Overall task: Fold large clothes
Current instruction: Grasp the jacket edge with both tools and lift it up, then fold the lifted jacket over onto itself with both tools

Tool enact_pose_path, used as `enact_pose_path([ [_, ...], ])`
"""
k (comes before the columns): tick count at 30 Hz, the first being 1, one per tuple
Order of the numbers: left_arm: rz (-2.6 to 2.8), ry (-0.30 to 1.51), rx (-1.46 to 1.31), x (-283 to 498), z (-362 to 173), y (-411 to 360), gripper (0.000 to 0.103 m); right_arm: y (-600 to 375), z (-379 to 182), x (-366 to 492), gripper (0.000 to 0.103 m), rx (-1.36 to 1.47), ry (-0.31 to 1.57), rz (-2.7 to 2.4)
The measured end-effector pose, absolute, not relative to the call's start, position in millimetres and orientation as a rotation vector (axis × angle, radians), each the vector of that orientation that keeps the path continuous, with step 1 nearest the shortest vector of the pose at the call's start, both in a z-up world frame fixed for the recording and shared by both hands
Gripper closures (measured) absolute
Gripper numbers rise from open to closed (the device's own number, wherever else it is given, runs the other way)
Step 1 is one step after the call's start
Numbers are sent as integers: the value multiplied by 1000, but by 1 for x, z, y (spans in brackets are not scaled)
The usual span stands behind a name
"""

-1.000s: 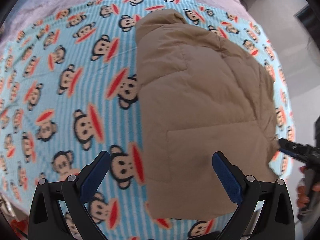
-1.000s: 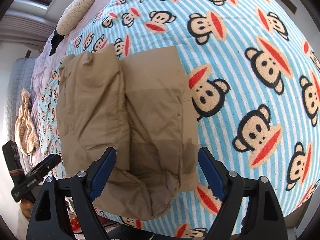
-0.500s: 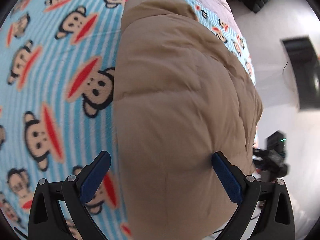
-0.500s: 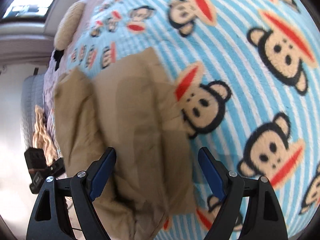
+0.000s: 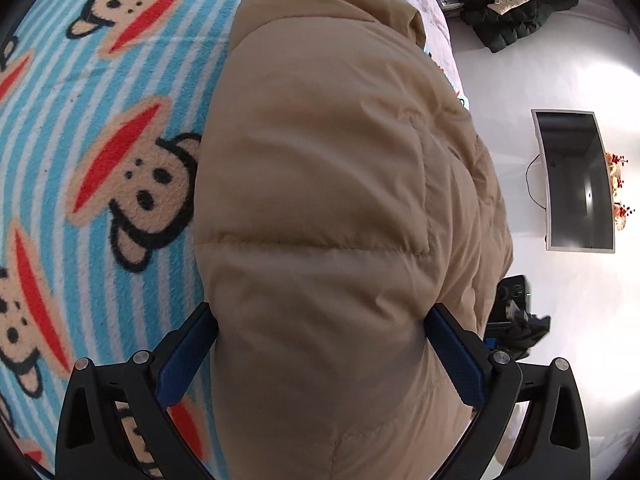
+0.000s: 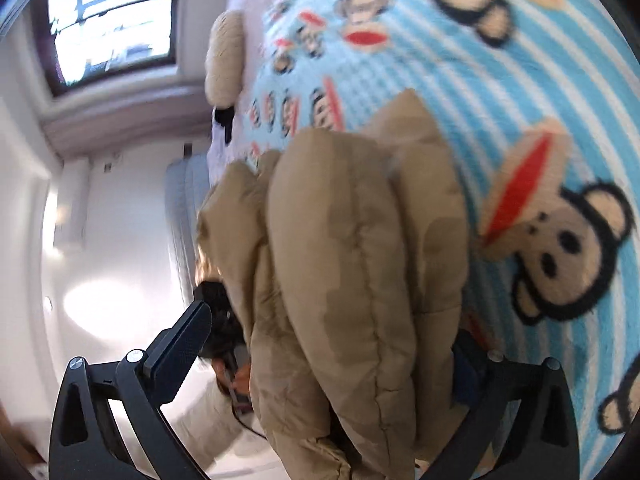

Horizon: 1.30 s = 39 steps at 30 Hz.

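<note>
A tan puffer jacket (image 5: 320, 200) lies partly folded on a blue striped monkey-print blanket (image 5: 100, 140) on a bed. My left gripper (image 5: 320, 352) is open, its blue pads (image 5: 184, 356) on either side of the jacket's near end, the padded fabric bulging between them. In the right wrist view the jacket (image 6: 352, 260) fills the space between the fingers of my right gripper (image 6: 332, 356), which is open wide around its bunched near edge; the right finger is mostly hidden by fabric. The blanket (image 6: 540, 100) lies to the right.
A wall-mounted screen (image 5: 576, 180) and a pile of dark clothes (image 5: 508, 4) are off the bed's right side. A beige cushion (image 6: 224, 60) lies at the head of the bed under a window (image 6: 108, 20). The other gripper shows past the jacket (image 5: 516, 320).
Both grippers have moved forward and down onto the jacket's near end, so the fabric now sits between the fingers. Both views have tilted toward the bed's edge.
</note>
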State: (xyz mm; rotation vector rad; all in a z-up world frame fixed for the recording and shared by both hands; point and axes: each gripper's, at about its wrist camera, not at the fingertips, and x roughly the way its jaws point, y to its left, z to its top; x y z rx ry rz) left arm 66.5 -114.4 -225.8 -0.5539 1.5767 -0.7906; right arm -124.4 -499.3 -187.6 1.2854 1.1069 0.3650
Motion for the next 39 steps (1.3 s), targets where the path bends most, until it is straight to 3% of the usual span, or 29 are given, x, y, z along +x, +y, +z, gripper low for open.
enact_pose_path([
  [5,-782,1594,-510,71,-233,-131,0,-475,-190,-90,0,1021,1313,321],
  [10,-729,1635,-439,71,-233,-151,0,-472,-212,-78,0,1044,1376,250],
  [11,-728,1621,-418,70,-226,-155,5,-472,-212,-78,1,1057,1375,234],
  [12,-728,1604,-404,68,-220,-158,13,-470,-211,-83,6,1059,1371,228],
  [16,-741,1559,-411,61,-194,-159,30,-469,-195,-86,49,1080,1313,242],
  [18,-755,1536,-416,59,-181,-154,32,-468,-186,-87,56,1096,1280,259],
  [30,-770,1384,-461,67,-130,-45,32,-375,-119,-46,57,1024,1187,393],
  [39,-701,1331,-377,133,-118,107,31,-221,-129,23,57,1018,1150,423],
])
